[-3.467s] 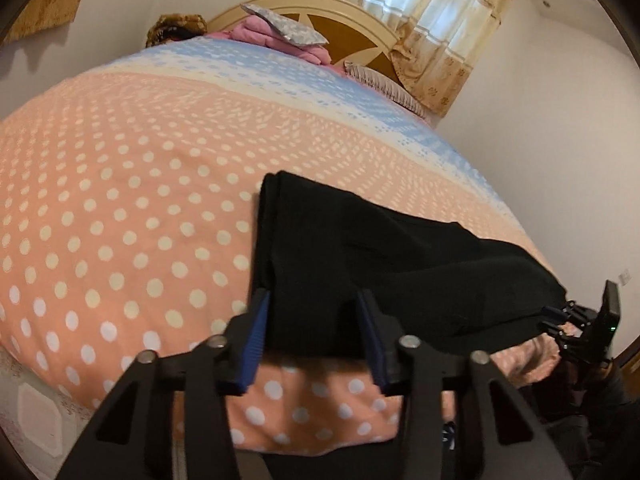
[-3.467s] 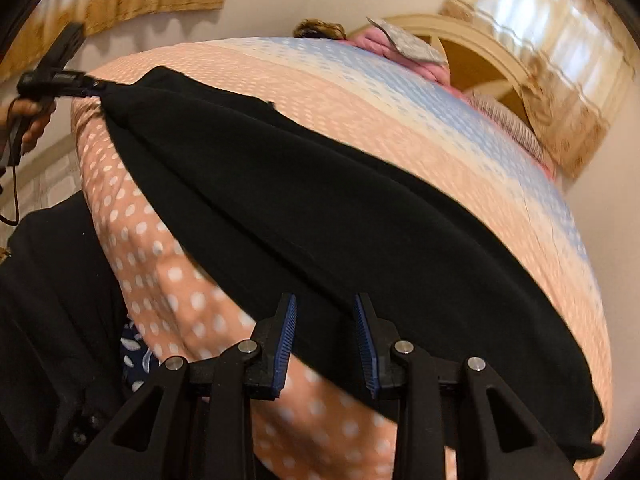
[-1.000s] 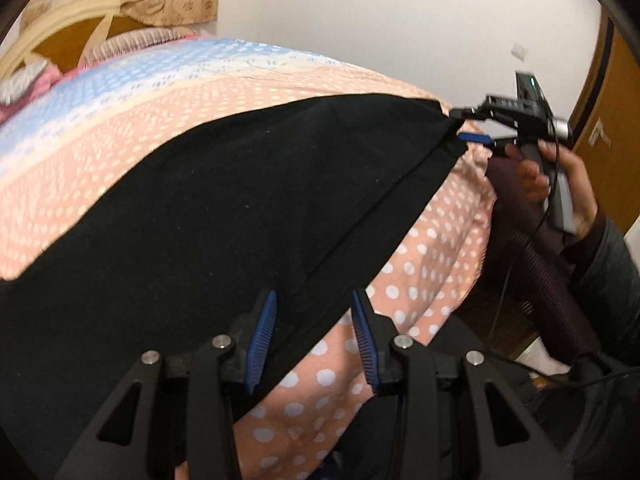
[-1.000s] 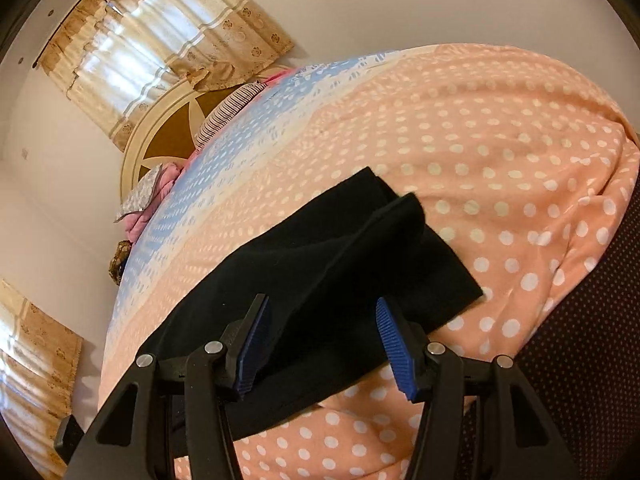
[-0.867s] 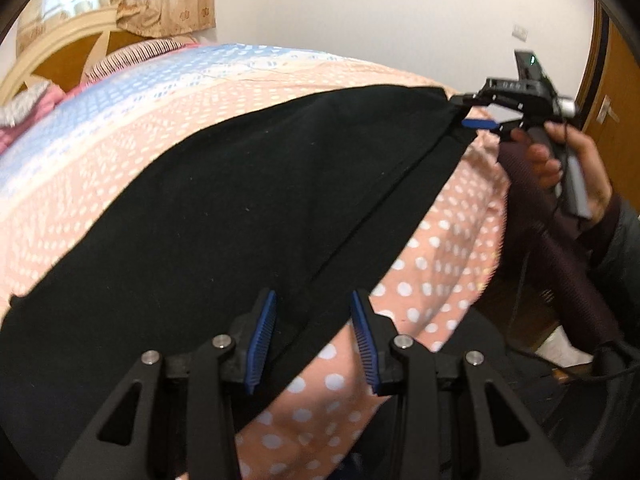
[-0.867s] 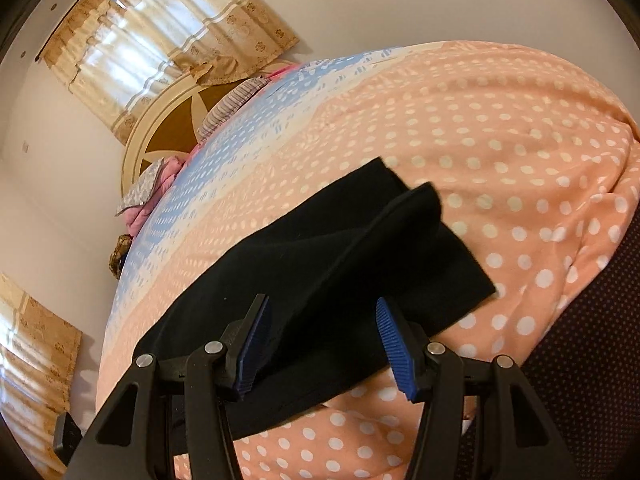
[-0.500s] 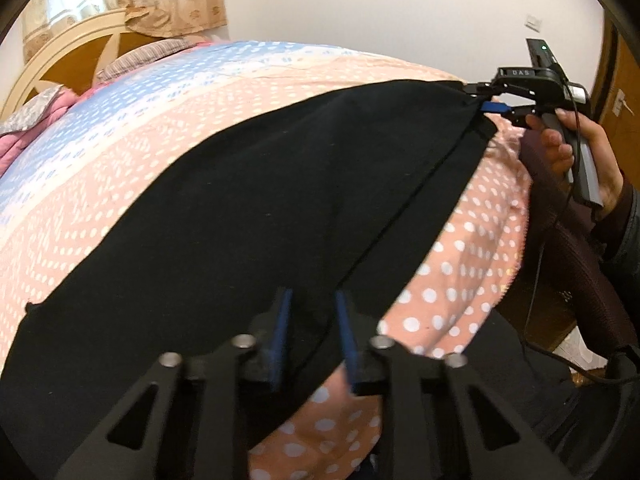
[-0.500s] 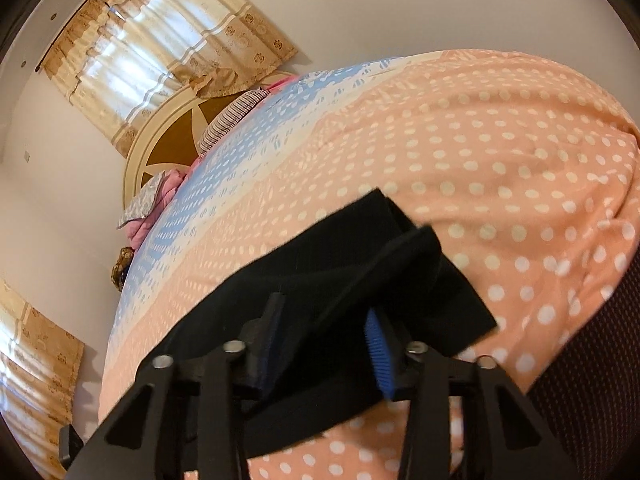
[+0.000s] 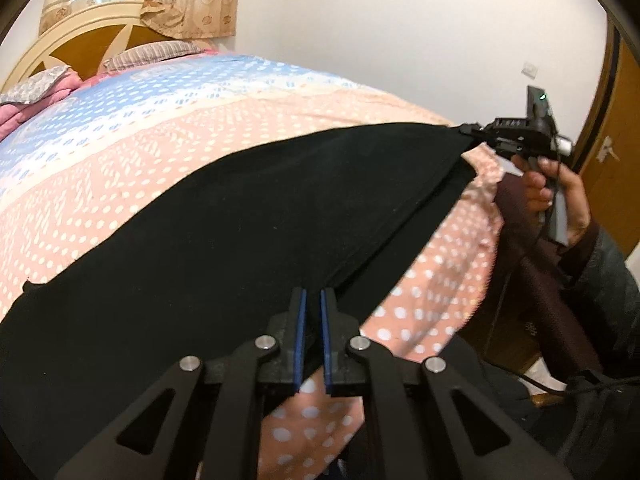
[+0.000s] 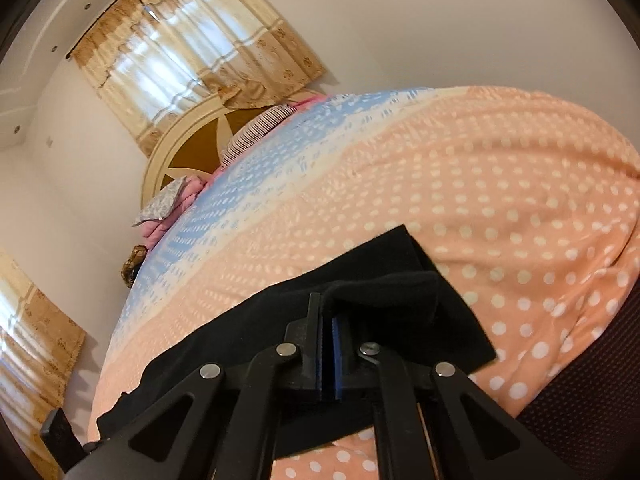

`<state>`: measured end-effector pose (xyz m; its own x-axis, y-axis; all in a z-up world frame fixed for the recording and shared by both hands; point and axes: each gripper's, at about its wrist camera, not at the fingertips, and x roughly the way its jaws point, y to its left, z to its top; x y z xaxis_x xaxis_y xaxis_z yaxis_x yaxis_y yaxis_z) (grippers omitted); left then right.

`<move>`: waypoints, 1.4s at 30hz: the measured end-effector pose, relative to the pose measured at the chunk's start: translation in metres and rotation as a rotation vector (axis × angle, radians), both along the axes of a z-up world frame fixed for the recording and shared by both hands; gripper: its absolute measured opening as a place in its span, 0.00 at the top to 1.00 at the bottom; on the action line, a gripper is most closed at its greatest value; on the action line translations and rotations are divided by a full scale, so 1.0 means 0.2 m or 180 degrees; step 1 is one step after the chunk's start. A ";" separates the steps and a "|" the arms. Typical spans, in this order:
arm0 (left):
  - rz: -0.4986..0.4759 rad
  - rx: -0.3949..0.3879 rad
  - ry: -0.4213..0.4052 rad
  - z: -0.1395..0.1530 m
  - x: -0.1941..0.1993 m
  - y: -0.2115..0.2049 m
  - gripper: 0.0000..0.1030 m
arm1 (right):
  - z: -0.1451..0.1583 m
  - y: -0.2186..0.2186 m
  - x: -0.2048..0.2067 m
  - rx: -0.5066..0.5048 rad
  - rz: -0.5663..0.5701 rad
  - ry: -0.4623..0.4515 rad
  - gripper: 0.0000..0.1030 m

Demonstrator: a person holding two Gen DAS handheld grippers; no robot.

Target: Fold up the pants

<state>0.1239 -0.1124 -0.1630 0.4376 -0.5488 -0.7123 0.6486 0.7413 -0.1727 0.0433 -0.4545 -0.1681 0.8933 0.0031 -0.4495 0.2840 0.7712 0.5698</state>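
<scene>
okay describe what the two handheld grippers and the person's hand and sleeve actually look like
Both grippers, left gripper and right gripper, are matte black plastic with triangular cut-outs, silver pivot bolts and blue ribbed pads lining the jaws. Seen from the left wrist, the right gripper has a pistol handle, a small green light and a dark cable. The bare hand emerges from a dark grey sleeve.

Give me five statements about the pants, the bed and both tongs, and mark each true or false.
1. The black fabric pants lie on a polka-dot peach bedspread. True.
2. The left tongs gape wide open. False: they are shut on the pants' near edge.
3. The right tongs pinch a raised fold of the pants. True.
4. The pants are rolled into a ball. False: they are spread long along the bed edge.
5. The curved wooden headboard is blue. False: it is cream and brown.
</scene>
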 end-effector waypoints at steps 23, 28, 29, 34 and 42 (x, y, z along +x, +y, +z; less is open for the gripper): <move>-0.0179 -0.0094 0.0046 -0.03 -0.07 0.08 0.93 | -0.10 -0.18 -0.15 0.0057 -0.0355 0.0385 0.85; -0.0101 -0.0073 0.0060 -0.04 -0.02 0.07 0.93 | -0.05 -0.28 -0.07 -0.0029 -0.0560 0.0344 0.75; -0.0075 -0.0061 0.0099 -0.06 0.00 0.08 0.93 | -0.03 -0.30 -0.07 -0.0033 -0.0582 0.0315 0.75; -0.0084 -0.0077 0.0258 -0.13 0.02 0.08 0.93 | 0.03 -0.32 -0.07 -0.0049 -0.0527 0.0201 0.71; -0.0084 -0.0104 0.0292 -0.12 0.03 0.08 0.93 | -0.07 -0.28 0.19 -0.0024 -0.0016 0.0428 0.98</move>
